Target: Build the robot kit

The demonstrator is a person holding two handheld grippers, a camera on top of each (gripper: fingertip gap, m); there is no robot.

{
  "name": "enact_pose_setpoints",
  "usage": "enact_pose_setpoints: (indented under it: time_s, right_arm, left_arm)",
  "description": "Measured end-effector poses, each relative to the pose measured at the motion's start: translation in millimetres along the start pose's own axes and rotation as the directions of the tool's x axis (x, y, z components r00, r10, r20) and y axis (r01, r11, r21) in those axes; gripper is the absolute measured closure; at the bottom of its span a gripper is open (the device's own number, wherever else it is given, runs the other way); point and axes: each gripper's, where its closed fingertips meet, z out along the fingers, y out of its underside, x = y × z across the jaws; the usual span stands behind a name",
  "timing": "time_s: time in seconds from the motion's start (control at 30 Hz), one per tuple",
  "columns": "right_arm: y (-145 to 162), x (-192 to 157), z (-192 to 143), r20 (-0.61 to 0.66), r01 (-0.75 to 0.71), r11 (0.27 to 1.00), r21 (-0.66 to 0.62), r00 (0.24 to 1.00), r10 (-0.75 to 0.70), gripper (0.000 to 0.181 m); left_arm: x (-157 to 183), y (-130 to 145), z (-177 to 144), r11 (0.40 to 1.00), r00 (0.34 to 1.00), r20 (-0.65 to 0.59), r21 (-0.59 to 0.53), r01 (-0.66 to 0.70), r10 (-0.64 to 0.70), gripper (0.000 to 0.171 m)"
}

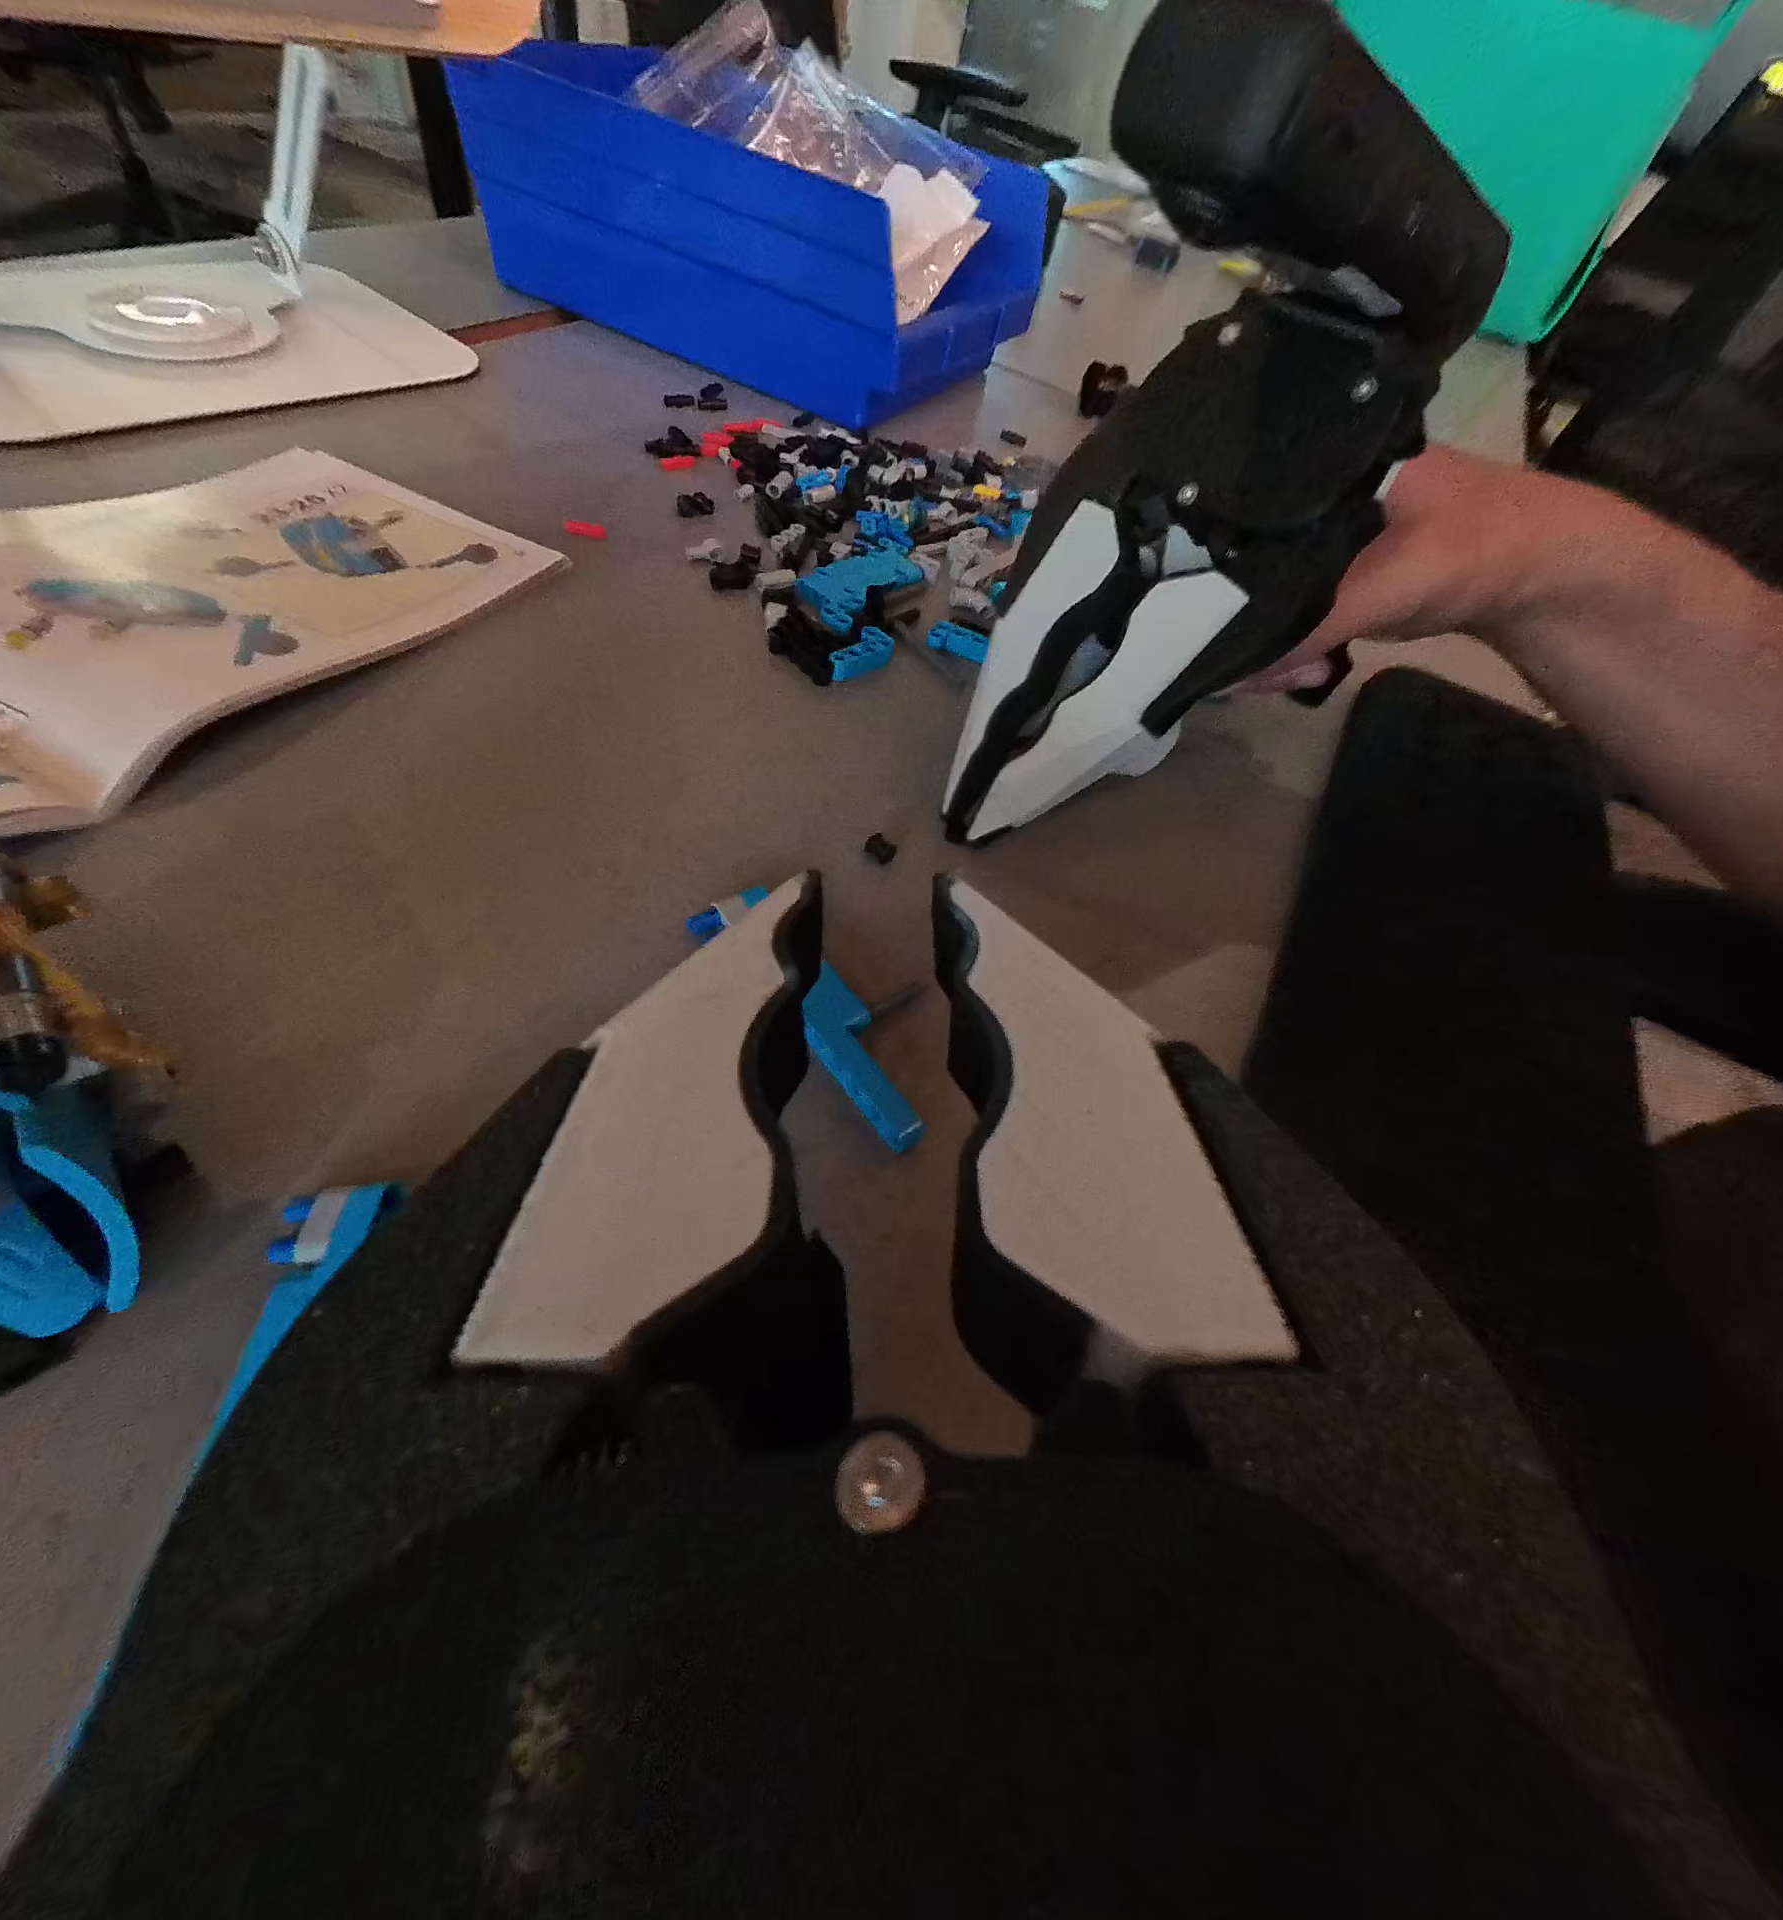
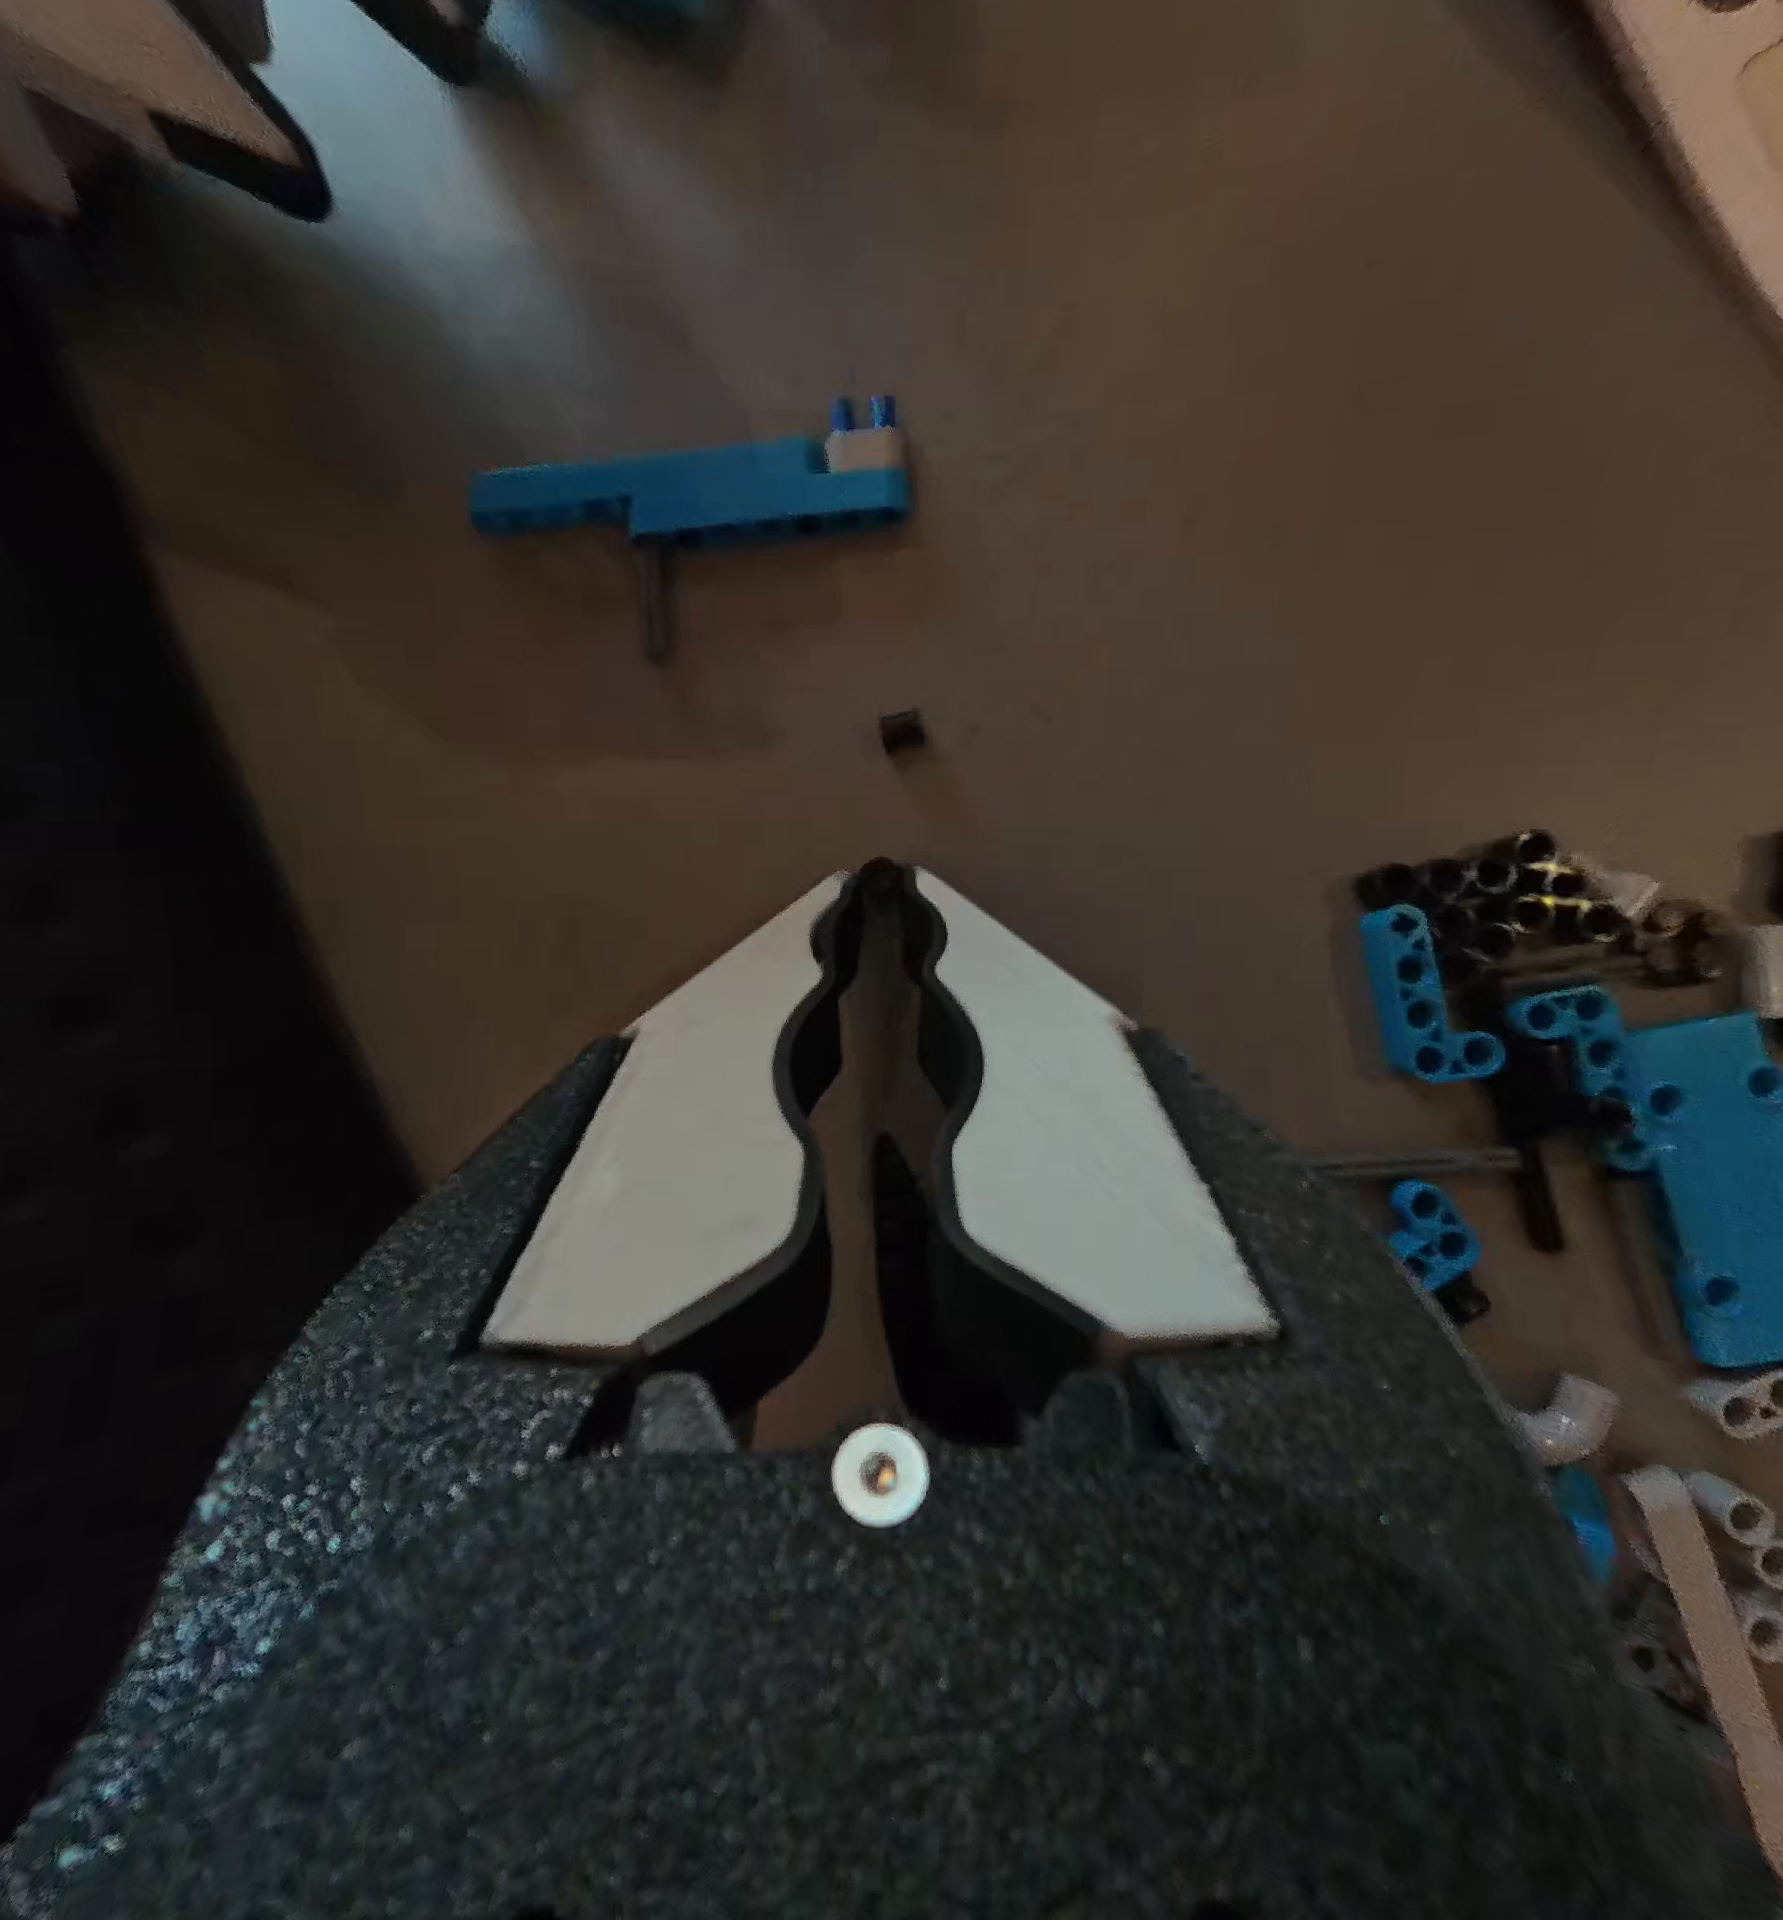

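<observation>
My left gripper is open and empty, low over the grey table. A blue beam assembly with a grey axle lies on the table under its jaws; it also shows in the right wrist view. A small loose black piece lies just past the left fingertips and in front of the right gripper. My right gripper, held by a hand, comes in from the right. It is shut and seems to pinch a small round black piece at its tips.
A pile of small blue, black and grey pieces lies mid-table and shows beside the right gripper. A blue bin with plastic bags stands behind. An open booklet and a part-built model are at left, a black chair at right. Tip to tip, the grippers are about 12 cm apart.
</observation>
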Motion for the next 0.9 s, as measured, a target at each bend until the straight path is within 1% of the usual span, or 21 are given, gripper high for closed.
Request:
enact_pose_setpoints:
  time_s: [0.07, 0.1, 0.13, 0.2, 0.27, 0.3, 0.33, 0.37, 0.4, 0.43, 0.47, 0.53, 0.57, 0.6, 0.67, 0.73, 0.77, 0.8, 0.9]
  right_arm:
    - [2, 2, 0, -0.020, -0.019, 1.000, -0.003, 1.000, 0.019, 0.170]
    - [2, 3, -3, -0.031, -0.021, 1.000, -0.003, 0.999, 0.021, 0.160]
    - [4, 6, -7, -0.056, -0.023, 1.000, -0.004, 0.998, 0.023, 0.159]
    - [8, 8, -25, -0.110, -0.041, 0.999, 0.011, 0.993, 0.042, 0.156]
    - [17, 12, -53, -0.195, -0.055, 0.997, 0.053, 0.979, 0.065, 0.161]
    - [29, 16, -70, -0.247, -0.075, 0.995, 0.070, 0.965, 0.091, 0.161]
    - [45, 22, -88, -0.296, -0.125, 0.988, 0.086, 0.944, 0.145, 0.161]
    - [68, 27, -107, -0.326, -0.205, 0.975, 0.091, 0.919, 0.224, 0.160]
    - [93, 33, -127, -0.348, -0.287, 0.953, 0.100, 0.887, 0.304, 0.152]
    - [116, 44, -152, -0.392, -0.352, 0.927, 0.133, 0.840, 0.375, 0.148]
    - [138, 57, -180, -0.442, -0.393, 0.901, 0.186, 0.785, 0.434, 0.150]
    - [177, 81, -232, -0.510, -0.426, 0.851, 0.308, 0.681, 0.526, 0.153]
    - [192, 91, -251, -0.510, -0.438, 0.820, 0.369, 0.642, 0.573, 0.153]
    - [203, 97, -261, -0.480, -0.457, 0.787, 0.415, 0.625, 0.616, 0.154]
    - [214, 108, -268, -0.414, -0.494, 0.741, 0.456, 0.619, 0.667, 0.147]
    - [212, 120, -270, -0.378, -0.485, 0.733, 0.478, 0.639, 0.669, 0.151]
    - [214, 128, -268, -0.376, -0.499, 0.731, 0.465, 0.636, 0.674, 0.150]
    - [215, 135, -263, -0.375, -0.516, 0.739, 0.433, 0.642, 0.668, 0.145]
    - [221, 159, -239, -0.396, -0.535, 0.780, 0.324, 0.672, 0.625, 0.142]
  left_arm:
    - [-7, 5, 1, 0.999, 0.997, 0.064, -0.031, -0.041, 0.043, 0.151]
    - [-12, 8, 1, 0.997, 0.993, 0.100, -0.057, -0.054, 0.059, 0.151]
    - [-12, 11, 2, 0.995, 0.992, 0.105, -0.075, -0.061, 0.069, 0.151]
    - [-6, 14, 4, 0.993, 0.994, 0.075, -0.092, -0.077, 0.084, 0.148]
    - [15, 14, 4, 0.994, 0.996, -0.042, -0.080, -0.079, 0.076, 0.137]
    - [21, 14, 3, 0.993, 0.994, -0.077, -0.077, -0.086, 0.080, 0.135]
    - [24, 14, 3, 0.992, 0.992, -0.080, -0.073, -0.101, 0.095, 0.134]
    - [25, 14, 3, 0.991, 0.991, -0.077, -0.073, -0.117, 0.111, 0.133]
    - [25, 16, 3, 0.989, 0.990, -0.073, -0.080, -0.127, 0.121, 0.133]
    - [24, 18, 5, 0.987, 0.990, -0.066, -0.095, -0.130, 0.124, 0.133]
    - [23, 20, 6, 0.986, 0.991, -0.062, -0.113, -0.125, 0.119, 0.133]
    - [22, 24, 9, 0.986, 0.994, -0.076, -0.142, -0.089, 0.079, 0.132]
    - [22, 25, 9, 0.987, 0.994, -0.093, -0.150, -0.064, 0.050, 0.132]
    - [22, 26, 10, 0.987, 0.994, -0.110, -0.157, -0.038, 0.021, 0.132]
    - [21, 26, 11, 0.986, 0.991, -0.130, -0.167, 0.005, -0.027, 0.133]
    - [19, 25, 10, 0.987, 0.991, -0.126, -0.158, 0.026, -0.047, 0.133]
    - [18, 23, 10, 0.989, 0.992, -0.119, -0.146, 0.029, -0.047, 0.134]
    - [17, 21, 9, 0.991, 0.993, -0.111, -0.134, 0.028, -0.043, 0.135]
    - [17, 19, 7, 0.993, 0.994, -0.106, -0.114, 0.022, -0.034, 0.135]
